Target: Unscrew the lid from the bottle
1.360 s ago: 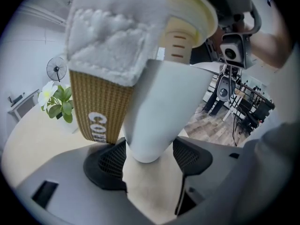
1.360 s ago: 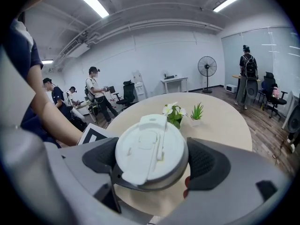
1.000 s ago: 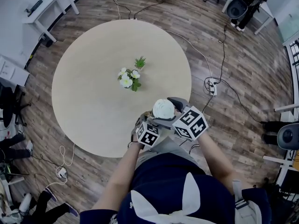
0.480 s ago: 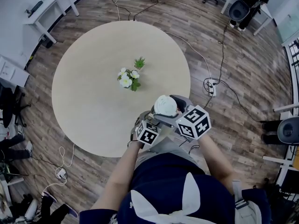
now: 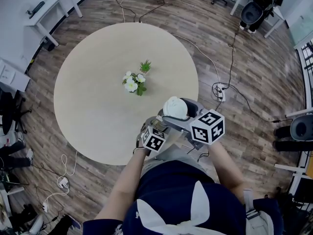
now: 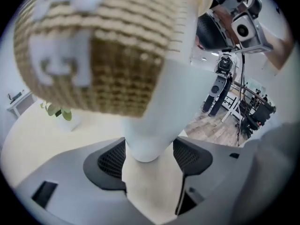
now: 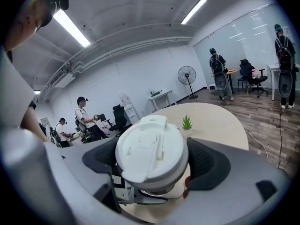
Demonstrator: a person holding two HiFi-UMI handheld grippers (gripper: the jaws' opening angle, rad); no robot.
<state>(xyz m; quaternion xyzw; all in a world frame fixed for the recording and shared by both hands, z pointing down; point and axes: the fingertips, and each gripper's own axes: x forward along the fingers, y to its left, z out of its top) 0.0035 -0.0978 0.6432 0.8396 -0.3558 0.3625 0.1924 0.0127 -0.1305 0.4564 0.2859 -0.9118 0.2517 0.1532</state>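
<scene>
By the table [image 5: 98, 82], left gripper [image 6: 150, 156] clamps the smooth white bottle [image 6: 164, 93], seemingly wicker-sleeved; right gripper [image 7: 154, 165] grips its round lid [image 7: 150, 146].

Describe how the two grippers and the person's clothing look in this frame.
Both grippers have smooth grey moulded bodies. The left gripper and the right gripper each carry two black, finely textured pads. Each bears a white cube printed with black square markers. No cables show on them. The person wears a dark navy top with white straps.
</scene>
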